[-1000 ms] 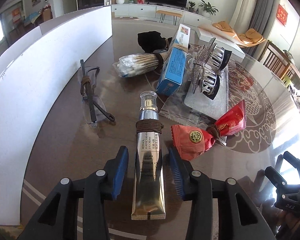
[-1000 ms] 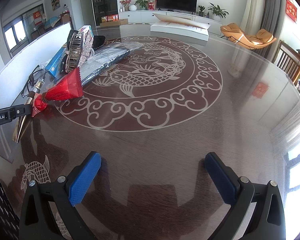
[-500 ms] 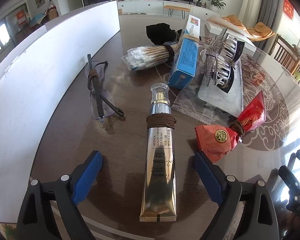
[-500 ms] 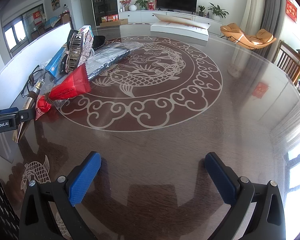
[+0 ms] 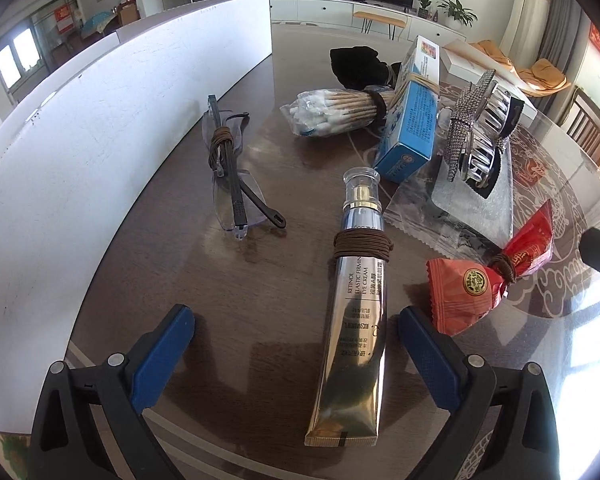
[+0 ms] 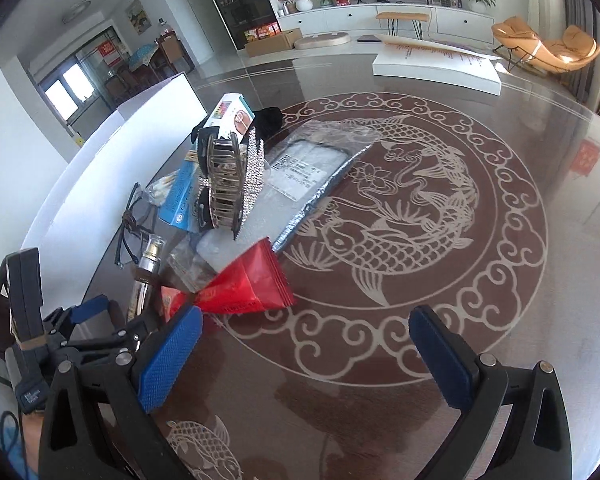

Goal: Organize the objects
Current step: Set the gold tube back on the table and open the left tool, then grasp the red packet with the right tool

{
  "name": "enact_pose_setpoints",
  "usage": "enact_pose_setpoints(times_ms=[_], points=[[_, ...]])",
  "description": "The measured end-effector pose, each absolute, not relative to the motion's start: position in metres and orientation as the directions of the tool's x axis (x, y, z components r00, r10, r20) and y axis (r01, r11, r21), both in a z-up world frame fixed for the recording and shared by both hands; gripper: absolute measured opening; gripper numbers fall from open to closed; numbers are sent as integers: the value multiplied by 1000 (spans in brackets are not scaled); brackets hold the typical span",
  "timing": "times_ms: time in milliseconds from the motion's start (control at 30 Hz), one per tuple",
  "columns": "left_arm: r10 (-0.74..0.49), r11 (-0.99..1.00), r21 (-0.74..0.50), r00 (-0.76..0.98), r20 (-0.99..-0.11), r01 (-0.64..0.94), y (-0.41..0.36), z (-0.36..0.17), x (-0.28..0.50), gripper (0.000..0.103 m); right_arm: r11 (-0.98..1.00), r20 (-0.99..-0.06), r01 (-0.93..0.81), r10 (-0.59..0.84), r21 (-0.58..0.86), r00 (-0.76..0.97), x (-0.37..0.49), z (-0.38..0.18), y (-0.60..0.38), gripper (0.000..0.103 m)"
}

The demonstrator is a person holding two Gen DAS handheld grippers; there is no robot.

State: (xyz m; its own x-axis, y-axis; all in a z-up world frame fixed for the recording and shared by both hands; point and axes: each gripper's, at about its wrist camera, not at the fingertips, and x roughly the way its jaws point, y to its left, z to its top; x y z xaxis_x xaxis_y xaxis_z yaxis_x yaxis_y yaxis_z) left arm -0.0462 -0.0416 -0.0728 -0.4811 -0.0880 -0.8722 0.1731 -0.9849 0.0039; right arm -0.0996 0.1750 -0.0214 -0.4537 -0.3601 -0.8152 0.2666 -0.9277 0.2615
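Observation:
A gold-and-silver eye cream tube (image 5: 352, 320) bound with a brown cord lies on the table between the fingers of my left gripper (image 5: 294, 336). Those jaws are opening, and the blue pads stand well clear of the tube on both sides. Just right of the tube lies a red snack packet (image 5: 472, 292), tied with a cord. My right gripper (image 6: 304, 344) hovers open over bare table, with nothing between its fingers. The red packet (image 6: 248, 288) is just beyond its left finger. The left gripper's black frame (image 6: 92, 320) shows at the lower left of the right wrist view.
Behind the tube lie tied glasses (image 5: 232, 176), a cotton swab bundle (image 5: 332, 116), a blue box (image 5: 410, 120), a rhinestone hair clip (image 5: 476, 136) on a plastic-wrapped packet (image 6: 312, 164), and black cloth (image 5: 356, 66). A white board (image 5: 80, 152) walls the left. A white box (image 6: 436, 68) sits far back.
The left jaws have spread wide and let go of the tube, which stays on the table. The right gripper has swung left toward the pile and the red packet.

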Motion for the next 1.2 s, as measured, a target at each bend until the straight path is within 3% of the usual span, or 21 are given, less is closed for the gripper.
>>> enact_pose_setpoints(times_ms=[67, 167, 300, 467, 767, 800, 967, 1200], points=[[-88, -985, 3, -480, -873, 175, -43, -72, -45, 103, -910, -785, 314, -396, 269, -476, -114, -19, 144, 103], [-92, -981, -1, -477, -874, 191, -48, -72, -44, 103, -856, -791, 490, -409, 161, -454, -124, -22, 98, 103], [-71, -975, -44, -488, -870, 220, -59, -69, -41, 103, -744, -848, 660, -413, 103, -333, -118, -30, 84, 84], [-82, -974, -32, -486, -870, 223, -56, -69, -40, 103, -674, -894, 732, -383, 99, -231, -91, -28, 115, 83], [-30, -964, -109, -508, -861, 241, -67, -65, -35, 103, -339, -905, 922, -304, -190, -298, -71, -37, 55, 83], [-26, -963, -114, -510, -860, 243, -67, -64, -34, 103, -312, -913, 930, -288, -196, -289, -72, -43, 49, 80], [-26, -964, -114, -511, -859, 241, -65, -64, -37, 103, -360, -931, 929, -302, -89, -206, -80, -48, 46, 29], [-24, -968, -107, -509, -860, 227, -60, -64, -40, 103, -507, -920, 862, -334, -10, -207, -65, -48, 79, 26]])
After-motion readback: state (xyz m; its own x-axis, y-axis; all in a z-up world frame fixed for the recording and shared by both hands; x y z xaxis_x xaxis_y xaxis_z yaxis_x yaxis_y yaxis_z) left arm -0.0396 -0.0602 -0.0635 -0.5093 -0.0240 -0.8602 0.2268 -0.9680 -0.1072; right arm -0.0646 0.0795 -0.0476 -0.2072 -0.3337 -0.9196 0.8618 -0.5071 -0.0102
